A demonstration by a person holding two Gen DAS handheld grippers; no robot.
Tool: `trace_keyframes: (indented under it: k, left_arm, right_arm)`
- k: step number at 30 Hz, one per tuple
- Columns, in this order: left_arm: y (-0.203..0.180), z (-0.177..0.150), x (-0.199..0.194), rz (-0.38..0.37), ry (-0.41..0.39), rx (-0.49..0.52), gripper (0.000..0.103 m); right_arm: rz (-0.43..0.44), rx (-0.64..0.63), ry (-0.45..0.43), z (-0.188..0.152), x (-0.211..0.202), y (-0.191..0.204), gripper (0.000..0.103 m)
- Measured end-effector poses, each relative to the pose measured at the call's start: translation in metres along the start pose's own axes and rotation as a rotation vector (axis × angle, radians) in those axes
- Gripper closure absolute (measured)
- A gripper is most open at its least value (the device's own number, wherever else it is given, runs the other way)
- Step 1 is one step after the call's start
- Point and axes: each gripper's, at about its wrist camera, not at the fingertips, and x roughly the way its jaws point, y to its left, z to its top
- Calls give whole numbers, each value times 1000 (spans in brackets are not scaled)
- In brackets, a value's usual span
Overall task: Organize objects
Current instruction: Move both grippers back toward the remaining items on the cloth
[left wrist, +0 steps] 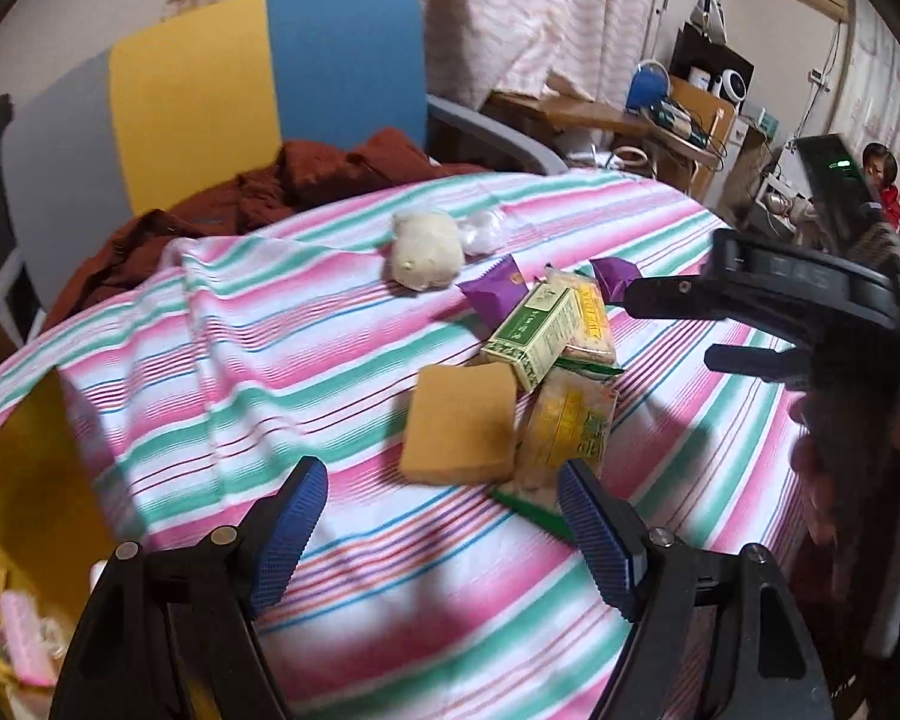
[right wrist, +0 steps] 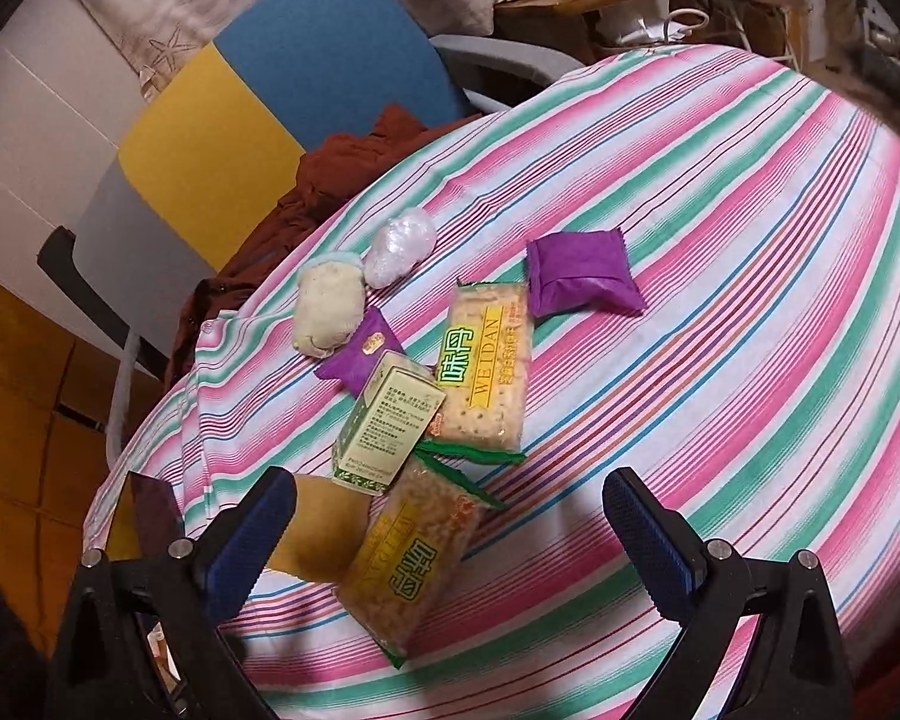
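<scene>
A heap of snacks lies on the striped tablecloth (left wrist: 270, 360). It holds a tan square packet (left wrist: 459, 417), a green box (left wrist: 531, 333) (right wrist: 390, 420), two cracker packs (left wrist: 570, 426) (right wrist: 489, 372) and two purple packets (right wrist: 579, 279) (left wrist: 495, 291). Behind them sit a cream plush (right wrist: 327, 309) and a white plastic wad (right wrist: 402, 246). My left gripper (left wrist: 444, 534) is open and empty, just short of the tan packet. My right gripper (right wrist: 450, 540) (left wrist: 669, 327) is also open, with the nearer cracker pack (right wrist: 414, 558) lying between its fingers in the right wrist view.
A chair (left wrist: 270, 78) with grey, yellow and blue back panels stands behind the table, a rust-red cloth (left wrist: 306, 180) piled on its seat. A yellow bin (left wrist: 24, 480) holding small items sits at the table's left edge. Cluttered shelves (left wrist: 690, 102) fill the far right.
</scene>
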Motion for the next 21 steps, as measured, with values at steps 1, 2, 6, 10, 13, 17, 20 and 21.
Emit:
trace_keyframes:
  k: [1,2,6,10,13,17,20,21]
  left_arm:
    - [-2,4,9,2,13,4,22]
    - [-4,8,16,0,22,7,22]
    - [-6,18,37,-15,55,12,22]
    - [-5,24,58,-10,84,10,22]
    - [0,26,77,-42,124,-19,23]
    - [8,21,92,-86,168,-74,32]
    - [7,16,86,-120,146,-65,49]
    - [5,15,83,-96,138,-60,50]
  right_arm:
    - [3,-3,5,0,1,1,0]
    - [3,-5,8,0,1,1,0]
    - [8,-5,13,1,3,1,0]
    - [9,0,18,1,4,0,0]
    - [2,-6,20,2,5,1,0]
    - [-16,-11,30,2,9,1,0]
    - [-24,-18,38,3,11,1,0]
    - [-27,-24,42,2,12,2,0]
